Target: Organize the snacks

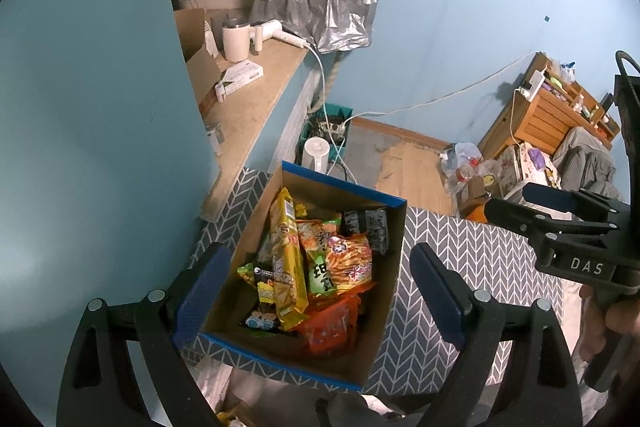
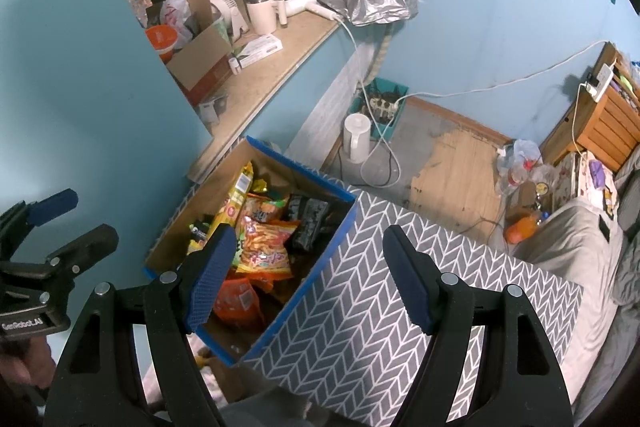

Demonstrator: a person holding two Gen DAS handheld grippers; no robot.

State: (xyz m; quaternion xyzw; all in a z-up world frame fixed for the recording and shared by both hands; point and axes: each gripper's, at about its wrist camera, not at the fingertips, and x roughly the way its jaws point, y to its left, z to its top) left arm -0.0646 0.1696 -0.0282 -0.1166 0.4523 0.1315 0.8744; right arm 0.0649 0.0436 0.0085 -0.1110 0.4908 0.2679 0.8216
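A cardboard box with a blue rim (image 1: 344, 187) (image 2: 304, 171) stands on a small table with a grey chevron cloth (image 1: 472, 251) (image 2: 368, 291). It holds several snack packets: a long yellow packet (image 1: 286, 259) (image 2: 234, 199), orange chip bags (image 1: 350, 263) (image 2: 264, 247), dark packets (image 1: 368, 227) (image 2: 310, 219). My left gripper (image 1: 320, 287) hovers above the box, open and empty. My right gripper (image 2: 308, 279) is open and empty above the box's right edge. The right gripper also shows at the right of the left wrist view (image 1: 532, 203).
A stone window ledge (image 1: 248, 107) (image 2: 280, 51) at the left carries a cup, a hair dryer and boxes. A white kettle (image 1: 316, 155) (image 2: 356, 139) and power strip sit on the floor behind the box. A bed (image 2: 576, 235) and wooden shelf (image 1: 548, 115) are at right.
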